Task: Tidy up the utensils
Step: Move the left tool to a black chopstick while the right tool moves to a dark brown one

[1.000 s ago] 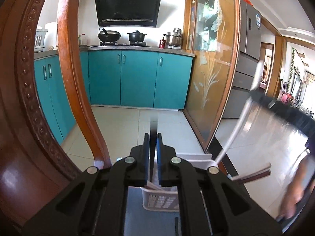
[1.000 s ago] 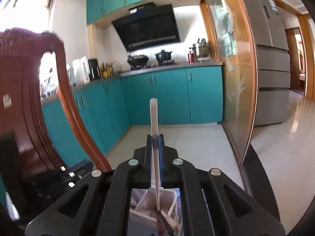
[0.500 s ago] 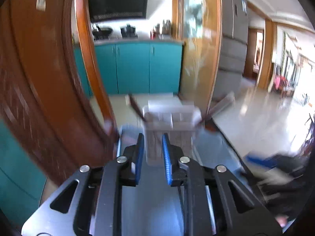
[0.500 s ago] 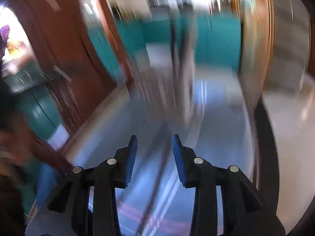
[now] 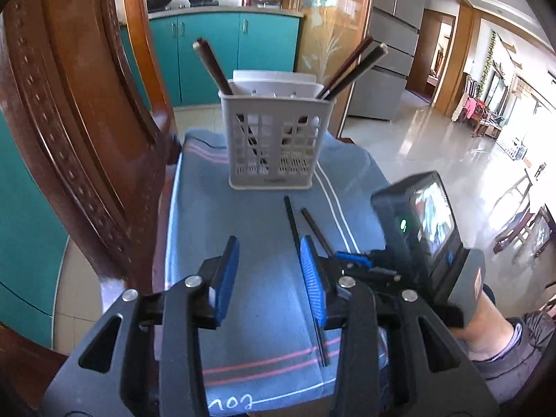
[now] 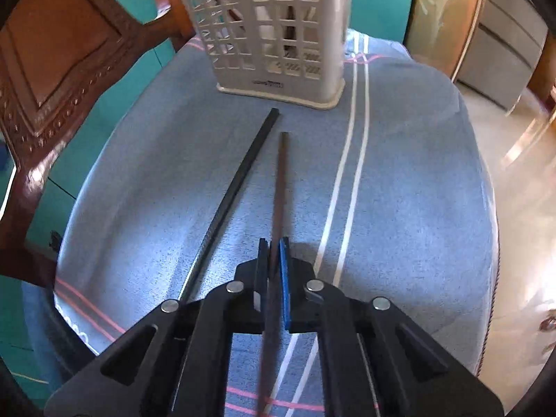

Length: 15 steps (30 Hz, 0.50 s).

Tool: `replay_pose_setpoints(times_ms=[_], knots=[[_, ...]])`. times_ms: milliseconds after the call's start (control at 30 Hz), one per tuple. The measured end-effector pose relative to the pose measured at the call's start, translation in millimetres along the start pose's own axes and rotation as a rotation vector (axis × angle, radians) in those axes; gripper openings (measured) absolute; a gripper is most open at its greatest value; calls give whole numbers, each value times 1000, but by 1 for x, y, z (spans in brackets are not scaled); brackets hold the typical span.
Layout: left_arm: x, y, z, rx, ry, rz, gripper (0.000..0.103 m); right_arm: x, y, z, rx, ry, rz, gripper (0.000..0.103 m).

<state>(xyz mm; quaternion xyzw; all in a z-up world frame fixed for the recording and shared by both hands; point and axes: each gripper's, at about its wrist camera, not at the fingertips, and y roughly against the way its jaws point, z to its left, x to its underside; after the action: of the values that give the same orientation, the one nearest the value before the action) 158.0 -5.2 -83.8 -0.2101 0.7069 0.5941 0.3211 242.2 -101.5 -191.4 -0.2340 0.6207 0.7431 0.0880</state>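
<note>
A pale slotted utensil basket [image 5: 276,135] stands upright at the far end of a blue striped cloth [image 5: 250,243], with three dark chopsticks leaning out of it. It also shows in the right wrist view [image 6: 267,27]. A black chopstick [image 6: 239,180] and a brown chopstick [image 6: 280,180] lie on the cloth in front of the basket. My right gripper [image 6: 274,253] is shut on the near part of the brown chopstick, low at the cloth. My left gripper [image 5: 269,271] is open and empty above the cloth, left of the black chopstick [image 5: 293,222]. The right gripper's body [image 5: 417,243] sits to its right.
A carved brown wooden chair back [image 5: 76,132] rises along the left edge of the cloth. Beyond are teal kitchen cabinets [image 5: 226,52], a glass partition [image 5: 333,34] and a shiny tiled floor [image 5: 434,153] on the right.
Both grippers let go of chopsticks at the basket, swung down and opened. The right gripper has now shut on the brown chopstick lying on the cloth.
</note>
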Motion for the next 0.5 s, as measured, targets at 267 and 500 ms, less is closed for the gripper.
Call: replay_pose_setpoints(times_ms=[267,500], knots=[[4,-37,-2,38,20,82,45,11,24,-39,-13,-104,-40,6],[4,-84,-10,62,45,158,51,17,30,-57,-5,-115,-19,19]])
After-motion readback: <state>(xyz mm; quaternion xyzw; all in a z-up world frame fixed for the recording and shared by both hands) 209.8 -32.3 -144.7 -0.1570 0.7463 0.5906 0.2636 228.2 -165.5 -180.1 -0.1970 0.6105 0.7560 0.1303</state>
